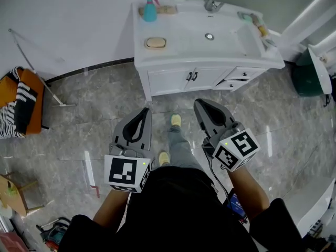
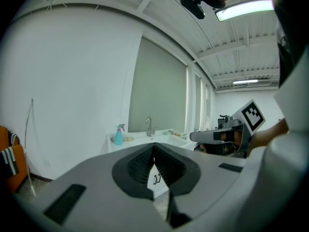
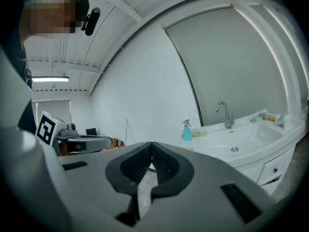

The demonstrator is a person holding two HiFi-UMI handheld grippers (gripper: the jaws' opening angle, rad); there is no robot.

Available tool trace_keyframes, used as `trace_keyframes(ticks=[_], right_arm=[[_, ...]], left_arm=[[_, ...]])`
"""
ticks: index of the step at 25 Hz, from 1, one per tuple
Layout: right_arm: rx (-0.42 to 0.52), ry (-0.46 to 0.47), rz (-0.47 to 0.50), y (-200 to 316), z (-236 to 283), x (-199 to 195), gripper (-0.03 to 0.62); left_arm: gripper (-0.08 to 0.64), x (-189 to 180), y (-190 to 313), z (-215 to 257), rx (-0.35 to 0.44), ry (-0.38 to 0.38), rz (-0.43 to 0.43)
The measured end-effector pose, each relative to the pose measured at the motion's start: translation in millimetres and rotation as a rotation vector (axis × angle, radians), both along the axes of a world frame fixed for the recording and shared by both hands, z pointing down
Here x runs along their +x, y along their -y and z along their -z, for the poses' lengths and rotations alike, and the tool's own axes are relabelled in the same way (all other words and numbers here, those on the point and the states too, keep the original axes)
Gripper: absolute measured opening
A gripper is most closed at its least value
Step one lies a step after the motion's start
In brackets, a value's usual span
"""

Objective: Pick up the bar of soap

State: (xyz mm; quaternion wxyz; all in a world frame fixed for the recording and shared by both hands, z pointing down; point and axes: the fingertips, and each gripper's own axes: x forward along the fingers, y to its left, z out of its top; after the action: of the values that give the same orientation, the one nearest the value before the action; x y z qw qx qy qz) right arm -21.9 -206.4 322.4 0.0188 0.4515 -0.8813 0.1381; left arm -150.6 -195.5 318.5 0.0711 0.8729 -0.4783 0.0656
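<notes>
While both claws hang above the grey floor (image 1: 89, 93) in the lower-middle of the head view, neither holds or touches anything. L claw (image 1: 144, 110): clenched, tips pressed together, nothing btwn them. R claw (image 1: 202, 103): same, clenched shut & empty, just right of the L one. Both aim toward the white vanity (image 1: 173, 77) at frame top. Bar of soap (image 1: 155, 43) lies in what looks like a small dish on the tabletop (image 1: 176, 54), upper centre-left, left of the basin (image 1: 226, 35), well apart from both claws. Teal spray bottle (image 1: 150, 8) stands behind it at the back edge, w/ the faucet (image 1: 211, 4) further right.
</notes>
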Motion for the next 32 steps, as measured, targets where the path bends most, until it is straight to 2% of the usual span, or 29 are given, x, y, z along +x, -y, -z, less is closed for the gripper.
trace_keyframes(ticks=[6, 9, 19, 32], right_arm=[[0.023, 0.018, 0.014, 47, 6, 5, 0.005], [0.03, 0.02, 0.007, 73, 9, 18, 0.005], [-0.019, 0.02, -0.013, 151, -3, 53, 0.005], [-0.058, -0.02, 0.067, 258, -19, 73, 0.005]], left_arm=[[0.011, 4, 41, 3, -0.003, 0.006, 0.005], [0.011, 18, 66, 4, -0.002, -0.005, -0.002], [0.011, 49, 144, -5, -0.042, -0.001, -0.026], [0.011, 66, 247, -20, -0.096, 0.001, 0.049]])
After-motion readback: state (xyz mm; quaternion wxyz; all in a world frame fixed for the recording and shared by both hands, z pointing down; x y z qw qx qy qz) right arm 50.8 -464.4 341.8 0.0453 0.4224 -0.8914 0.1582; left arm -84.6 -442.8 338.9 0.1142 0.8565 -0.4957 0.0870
